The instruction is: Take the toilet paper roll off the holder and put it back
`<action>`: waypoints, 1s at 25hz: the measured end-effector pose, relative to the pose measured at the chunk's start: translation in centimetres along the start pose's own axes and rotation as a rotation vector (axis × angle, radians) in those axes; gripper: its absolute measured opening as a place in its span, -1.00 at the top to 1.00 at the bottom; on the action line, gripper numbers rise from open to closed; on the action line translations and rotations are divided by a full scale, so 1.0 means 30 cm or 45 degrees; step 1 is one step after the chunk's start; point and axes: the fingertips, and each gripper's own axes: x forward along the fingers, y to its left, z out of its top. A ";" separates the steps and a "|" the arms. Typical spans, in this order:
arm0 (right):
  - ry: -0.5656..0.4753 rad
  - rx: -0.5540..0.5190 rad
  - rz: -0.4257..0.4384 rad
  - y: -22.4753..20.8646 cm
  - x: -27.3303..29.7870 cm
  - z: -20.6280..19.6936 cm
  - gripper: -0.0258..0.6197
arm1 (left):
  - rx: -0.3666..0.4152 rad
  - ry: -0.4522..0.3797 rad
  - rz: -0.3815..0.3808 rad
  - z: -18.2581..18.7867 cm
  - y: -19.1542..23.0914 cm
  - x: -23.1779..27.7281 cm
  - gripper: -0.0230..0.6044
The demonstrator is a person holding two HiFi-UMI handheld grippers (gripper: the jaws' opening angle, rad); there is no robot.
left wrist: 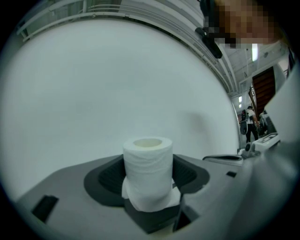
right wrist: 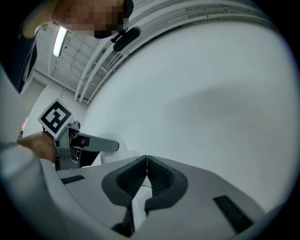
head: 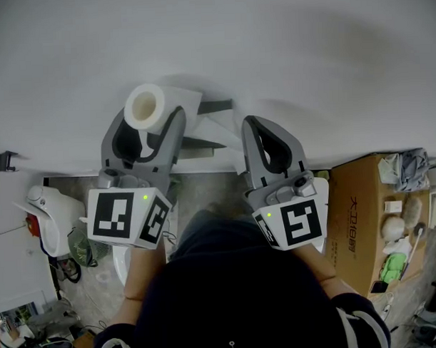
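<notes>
Left tongs (head: pixel 150 116) clasp toilet paper roll (left wrist: pixel 147 171) near holder (head: pixel 214 105); right tongs (right wrist: pixel 146 161) closed.

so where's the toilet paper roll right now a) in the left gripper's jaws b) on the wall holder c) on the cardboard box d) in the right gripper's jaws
A: the toilet paper roll stands gripped between the jaws of the left gripper; the right gripper is shut on nothing.

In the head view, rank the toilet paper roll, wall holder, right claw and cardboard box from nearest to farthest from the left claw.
1. toilet paper roll, gripped in the left claw.
2. wall holder, just to its right.
3. right claw, further right.
4. cardboard box, far right.
</notes>
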 end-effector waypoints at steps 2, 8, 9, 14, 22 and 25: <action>-0.001 -0.003 -0.002 0.014 0.005 0.002 0.87 | 0.002 -0.003 0.007 0.005 0.019 -0.013 0.00; -0.008 -0.010 -0.006 0.025 -0.008 0.004 0.87 | 0.005 -0.006 0.014 0.002 0.027 -0.035 0.00; -0.009 -0.011 -0.008 0.027 -0.010 0.004 0.87 | 0.009 -0.007 0.015 0.003 0.028 -0.039 0.00; -0.012 -0.020 -0.006 0.062 0.002 0.007 0.87 | 0.014 -0.011 0.011 0.000 0.054 -0.060 0.00; 0.005 -0.036 -0.022 0.105 0.029 0.017 0.87 | 0.004 -0.016 -0.009 0.010 0.107 -0.082 0.00; 0.010 -0.039 -0.022 0.118 0.042 0.019 0.87 | 0.019 -0.013 -0.015 0.013 0.121 -0.085 0.00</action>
